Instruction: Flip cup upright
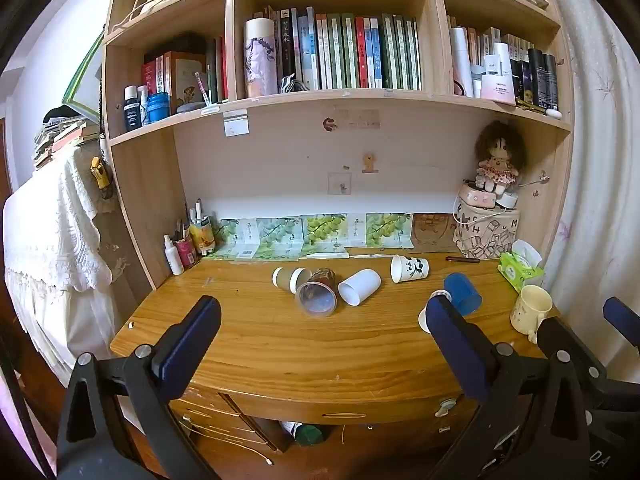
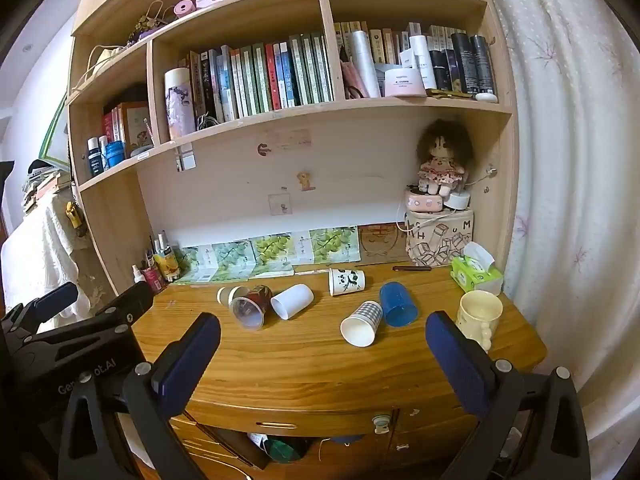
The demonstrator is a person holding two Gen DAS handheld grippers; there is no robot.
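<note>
Right wrist view: six cups are seen lying on their sides across the desk [image 2: 320,364], among them a checked paper cup [image 2: 362,322] touching a blue cup [image 2: 398,305], while only the cream mug [image 2: 478,316] is found upright. Nothing is judged flipped yet. Both the right gripper [image 2: 322,344] and left gripper [image 1: 322,326] are held short of the desk, jaws spread wide and empty.

Both grippers have black triangular frames, silver screws and dark blue padded fingers [image 1: 188,340]; one bears white lettering.
</note>
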